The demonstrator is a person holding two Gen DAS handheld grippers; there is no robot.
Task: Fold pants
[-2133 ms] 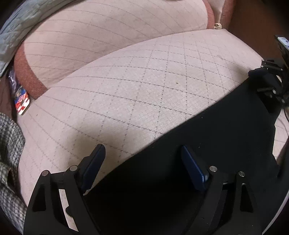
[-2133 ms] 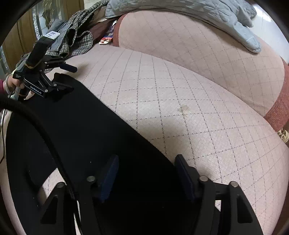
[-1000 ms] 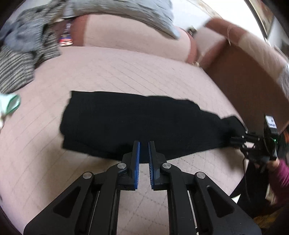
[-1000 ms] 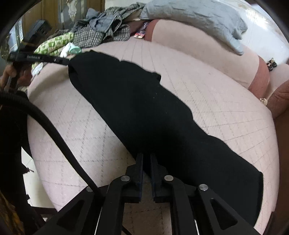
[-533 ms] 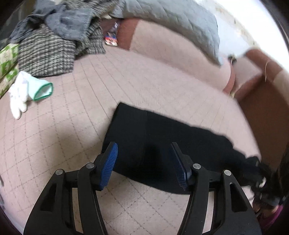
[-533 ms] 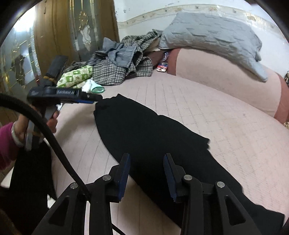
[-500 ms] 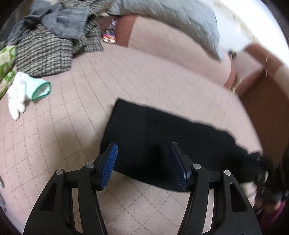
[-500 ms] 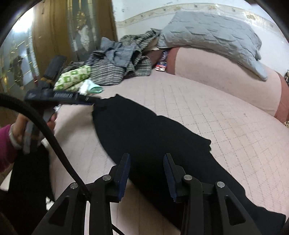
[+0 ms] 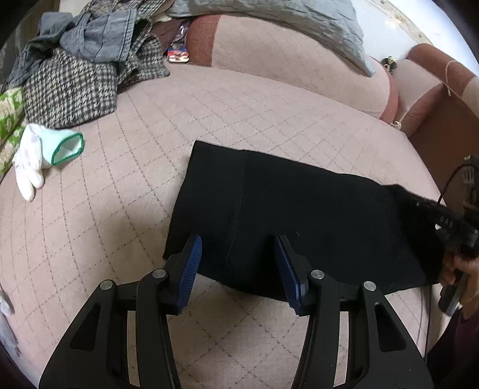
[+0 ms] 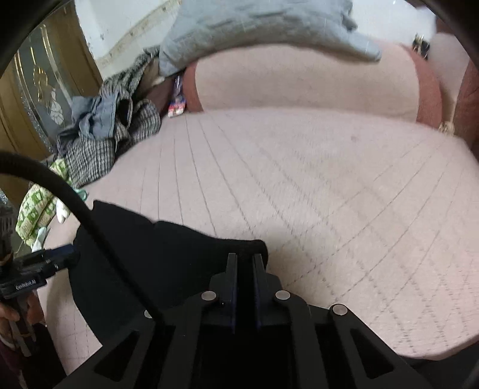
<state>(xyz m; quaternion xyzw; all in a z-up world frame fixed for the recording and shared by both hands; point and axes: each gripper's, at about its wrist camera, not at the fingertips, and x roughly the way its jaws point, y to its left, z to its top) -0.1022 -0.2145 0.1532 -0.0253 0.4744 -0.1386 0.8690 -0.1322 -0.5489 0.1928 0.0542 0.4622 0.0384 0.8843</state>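
Note:
The black pants (image 9: 299,215) lie flat across the pink quilted cushion (image 9: 143,167). My left gripper (image 9: 238,263) is open and empty, hovering just above the near edge at the waist end. My right gripper (image 10: 245,269) is shut on the leg end of the pants (image 10: 167,257), which bunches over its fingers and is lifted off the cushion. The right gripper shows at the right edge of the left wrist view (image 9: 458,227), with the cloth draped over it. The left gripper shows at the left of the right wrist view (image 10: 45,263).
A pile of checked and grey clothes (image 9: 83,65) sits at the back left. A white and green glove (image 9: 42,155) lies at the left. A grey pillow (image 9: 269,18) rests on the backrest. The brown armrest (image 9: 443,119) bounds the right side.
My right gripper has closed on the leg end of the pants and lifted it toward the waist end. My left gripper has stayed open and moved slightly closer to the waist edge.

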